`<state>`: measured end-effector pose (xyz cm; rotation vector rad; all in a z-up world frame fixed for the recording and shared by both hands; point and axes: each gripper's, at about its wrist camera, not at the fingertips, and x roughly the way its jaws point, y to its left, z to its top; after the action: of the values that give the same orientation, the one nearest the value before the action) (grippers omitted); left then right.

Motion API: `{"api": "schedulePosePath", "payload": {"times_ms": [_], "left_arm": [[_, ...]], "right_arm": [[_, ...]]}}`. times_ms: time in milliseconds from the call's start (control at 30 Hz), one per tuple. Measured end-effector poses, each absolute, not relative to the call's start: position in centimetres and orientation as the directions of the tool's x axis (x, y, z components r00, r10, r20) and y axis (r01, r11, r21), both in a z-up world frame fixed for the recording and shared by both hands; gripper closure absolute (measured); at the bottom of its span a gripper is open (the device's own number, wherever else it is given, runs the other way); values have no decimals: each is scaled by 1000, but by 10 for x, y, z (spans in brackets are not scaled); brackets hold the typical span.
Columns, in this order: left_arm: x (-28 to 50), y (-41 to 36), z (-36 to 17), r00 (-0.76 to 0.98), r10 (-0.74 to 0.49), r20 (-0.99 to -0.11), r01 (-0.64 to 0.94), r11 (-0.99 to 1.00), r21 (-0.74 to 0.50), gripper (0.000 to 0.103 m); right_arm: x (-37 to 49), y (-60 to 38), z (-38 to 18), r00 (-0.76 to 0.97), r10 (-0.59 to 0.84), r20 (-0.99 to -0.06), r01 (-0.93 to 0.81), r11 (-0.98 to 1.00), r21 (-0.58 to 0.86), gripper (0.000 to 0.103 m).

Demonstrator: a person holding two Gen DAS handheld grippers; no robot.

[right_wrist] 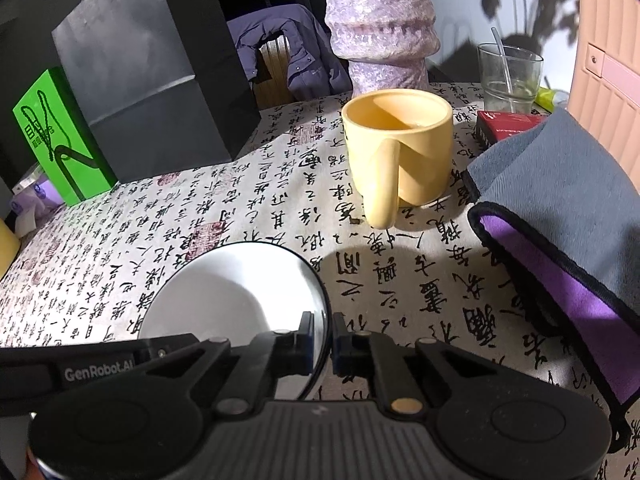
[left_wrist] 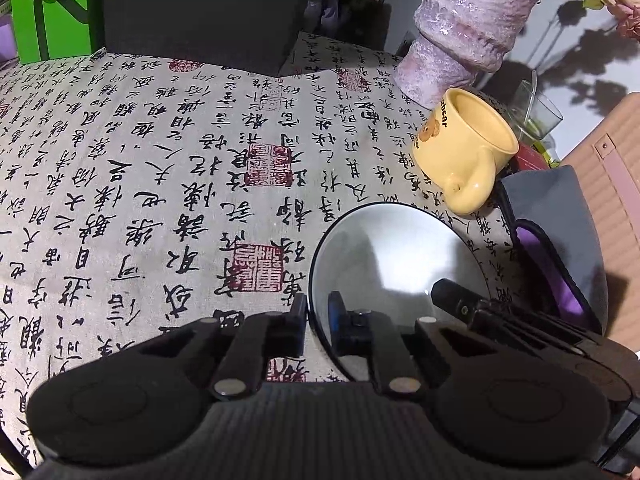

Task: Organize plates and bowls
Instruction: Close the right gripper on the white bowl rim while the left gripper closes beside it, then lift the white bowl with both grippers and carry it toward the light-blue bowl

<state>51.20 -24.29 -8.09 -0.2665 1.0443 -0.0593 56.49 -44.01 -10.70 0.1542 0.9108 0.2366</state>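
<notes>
— Where does the plate (right_wrist: pixel 224 292) sit relative to the mug (right_wrist: pixel 400 152)?
— On the counter (right_wrist: pixel 400 280), in front of the mug and to its left.
— What's behind the mug?
— The vase (right_wrist: pixel 380 28); the glass (right_wrist: pixel 508 76) stands behind and right.
— And the cloth (right_wrist: pixel 568 208)?
— Right of the mug. The bag (right_wrist: pixel 148 64) is behind-left, the box (right_wrist: pixel 60 136) left of that.

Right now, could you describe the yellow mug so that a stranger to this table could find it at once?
Start from the tall purple textured vase at the far edge of the calligraphy tablecloth. The yellow mug stands just in front of it, left of the grey and purple cloth. It is the only yellow, opaque cup; the drinking glass behind is clear.
</notes>
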Motion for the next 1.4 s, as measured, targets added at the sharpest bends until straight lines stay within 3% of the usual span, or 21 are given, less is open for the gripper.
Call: {"api": "schedulePosePath", "payload": {"times_ms": [1400], "left_arm": [[500, -214, -55, 528, -122, -841, -101, 974, -205, 91]], "right_arm": [[556, -402, -91, 610, 281, -741, -195, 960, 203, 94]]}}
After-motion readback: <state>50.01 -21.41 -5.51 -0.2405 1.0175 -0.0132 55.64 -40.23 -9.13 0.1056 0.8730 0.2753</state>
